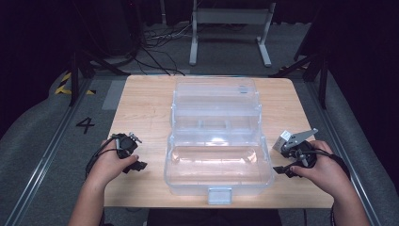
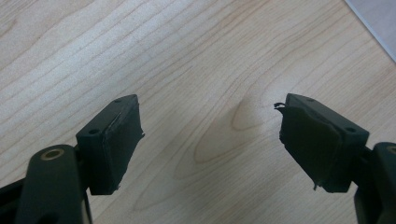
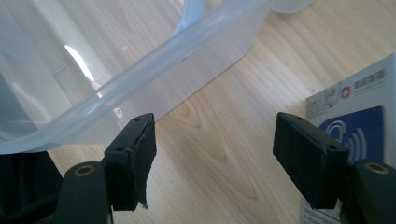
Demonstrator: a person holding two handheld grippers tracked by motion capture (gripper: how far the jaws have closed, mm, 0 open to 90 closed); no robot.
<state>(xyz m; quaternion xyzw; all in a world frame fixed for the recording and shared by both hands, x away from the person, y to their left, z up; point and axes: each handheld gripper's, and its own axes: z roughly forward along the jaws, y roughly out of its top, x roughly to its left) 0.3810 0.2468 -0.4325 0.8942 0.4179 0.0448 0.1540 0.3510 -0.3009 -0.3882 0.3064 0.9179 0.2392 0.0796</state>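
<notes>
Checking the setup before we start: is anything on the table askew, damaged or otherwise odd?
Nothing serious. The clear plastic box sits square and open mid-table, the small white box beside the right gripper. Only the left gripper pads look frayed at their edges.

A clear plastic storage box (image 1: 217,160) sits in the middle of the wooden table (image 1: 141,108), lid thrown open and lying flat behind the tub (hinge side away from the person). Its pale latch (image 1: 219,195) overhangs the table's near edge. A small white-and-blue box (image 1: 283,140) stands just right of it.
</notes>
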